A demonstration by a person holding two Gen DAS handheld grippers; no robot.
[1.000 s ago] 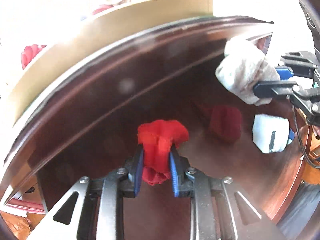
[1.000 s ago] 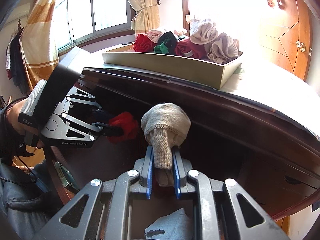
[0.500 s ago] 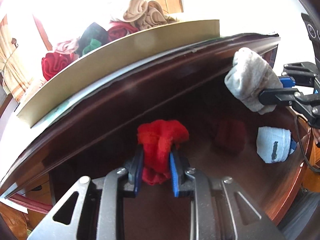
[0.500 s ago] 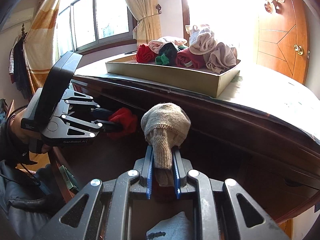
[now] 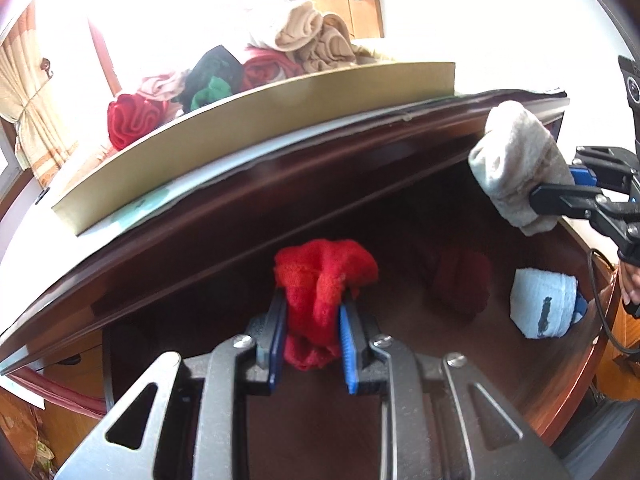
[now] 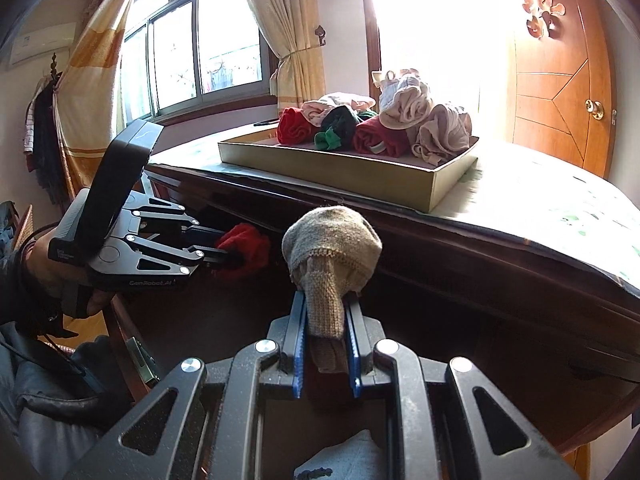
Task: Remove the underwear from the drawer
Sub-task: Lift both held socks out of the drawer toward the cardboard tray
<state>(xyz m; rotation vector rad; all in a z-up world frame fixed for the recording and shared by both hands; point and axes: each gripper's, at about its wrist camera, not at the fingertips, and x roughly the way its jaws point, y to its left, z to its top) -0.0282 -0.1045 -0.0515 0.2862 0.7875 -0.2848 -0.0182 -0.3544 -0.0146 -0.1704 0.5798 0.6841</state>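
- Left gripper point(image 5: 312, 330) pinches a red roll point(image 5: 324, 280) between its blue pads, held above the open drawer point(image 5: 460, 392).
- Right gripper point(image 6: 325, 334) pinches a beige roll point(image 6: 330, 252), also lifted over the drawer.
- A dark red roll point(image 5: 462, 280) and a pale blue roll point(image 5: 544, 308) lie on the drawer floor.
- A tray point(image 6: 360, 170) of rolled garments sits on the tabletop.

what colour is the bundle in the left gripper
Bright red, clearest in the left wrist view.
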